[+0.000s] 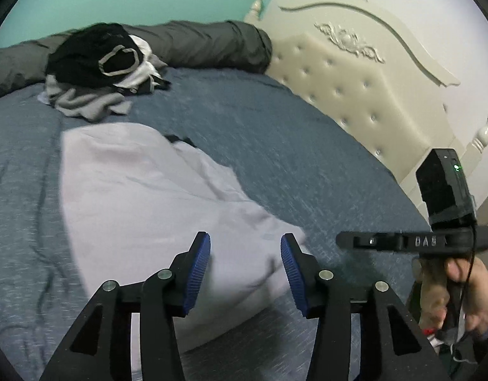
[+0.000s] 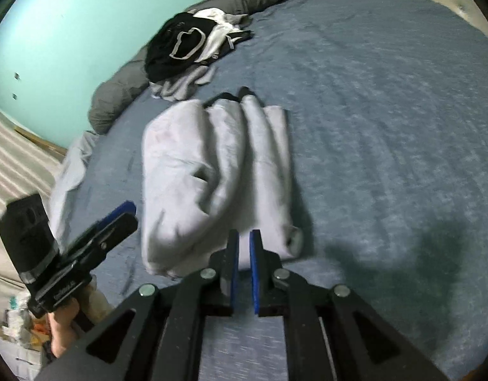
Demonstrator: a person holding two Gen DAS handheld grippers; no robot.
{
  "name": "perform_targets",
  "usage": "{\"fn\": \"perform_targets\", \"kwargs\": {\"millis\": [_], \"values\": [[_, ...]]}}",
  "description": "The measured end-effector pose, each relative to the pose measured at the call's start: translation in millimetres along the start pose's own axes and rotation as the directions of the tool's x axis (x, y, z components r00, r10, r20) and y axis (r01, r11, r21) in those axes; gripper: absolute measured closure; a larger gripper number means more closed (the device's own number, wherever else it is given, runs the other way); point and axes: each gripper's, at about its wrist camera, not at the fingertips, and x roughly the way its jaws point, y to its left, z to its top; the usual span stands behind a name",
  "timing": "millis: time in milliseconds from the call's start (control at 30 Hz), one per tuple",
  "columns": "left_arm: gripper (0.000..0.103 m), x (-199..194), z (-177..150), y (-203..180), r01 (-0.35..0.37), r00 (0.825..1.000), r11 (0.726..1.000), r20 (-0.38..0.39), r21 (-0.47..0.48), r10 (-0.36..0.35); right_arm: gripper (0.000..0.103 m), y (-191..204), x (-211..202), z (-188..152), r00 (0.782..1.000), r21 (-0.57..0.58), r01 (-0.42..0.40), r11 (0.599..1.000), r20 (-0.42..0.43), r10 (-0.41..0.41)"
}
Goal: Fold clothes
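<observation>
Blue ribbed pads set wide apart — that's the left gripper (image 1: 245,258), hovering just above the near end of the pale lavender folded garment (image 1: 142,197), nothing between its fingers. From the right wrist camera the same left gripper (image 2: 117,219) shows side-on, tilted up, just left of the garment, with the person's left hand (image 2: 64,327) wrapped round its handle.

Over to the right gripper (image 2: 244,254): its two blue pads stand close together with a narrow gap, hanging over the garment's near edge (image 2: 212,171). Whether cloth is pinched between them, I can't tell. In the left wrist view the right gripper (image 1: 412,242) lies level and side-on, well to the right of the garment, with the person's right hand (image 1: 469,295) on the grip.

One garment, then, lying in long lengthwise folds on the blue-grey bedspread (image 2: 387,111), a dark collar showing at its far end.

Beyond the garment, one heap of unfolded black, white and grey clothes (image 1: 98,70) sits against a long dark grey rolled duvet (image 1: 206,44). Right of the garment, one cream tufted headboard (image 1: 345,85). Behind it all, a teal wall (image 2: 69,38).
</observation>
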Motion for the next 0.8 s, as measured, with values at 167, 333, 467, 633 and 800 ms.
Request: {"fn": "perform_targets", "kwargs": {"millis": [167,333,467,633,800], "values": [[0.052,-12,-23,44,-0.098,0.995,0.995,-0.020,-0.004,0.098,0.049,18,13,15,0.999,-0.024,-0.035,0.999,-0.001,0.035],[0.052,-12,-46,76,-0.112,0.993,0.992,-0.040,-0.056,0.110,0.044,38,41,29,0.998,-0.066,-0.029,0.997,-0.054,0.025],[0.052,-7,-58,83,-0.112,0.993,0.992,-0.055,-0.058,0.108,0.044,47,68,37,0.995,-0.100,0.017,0.995,-0.093,-0.026],[0.052,2,-68,88,-0.115,0.991,0.992,-0.069,-0.047,0.112,0.044,47,93,35,0.991,-0.135,0.046,0.990,-0.119,-0.063],[0.052,5,-71,92,-0.110,0.992,0.992,-0.074,-0.059,0.106,0.082,56,104,27,0.987,-0.232,0.103,0.967,-0.096,-0.129]]}}
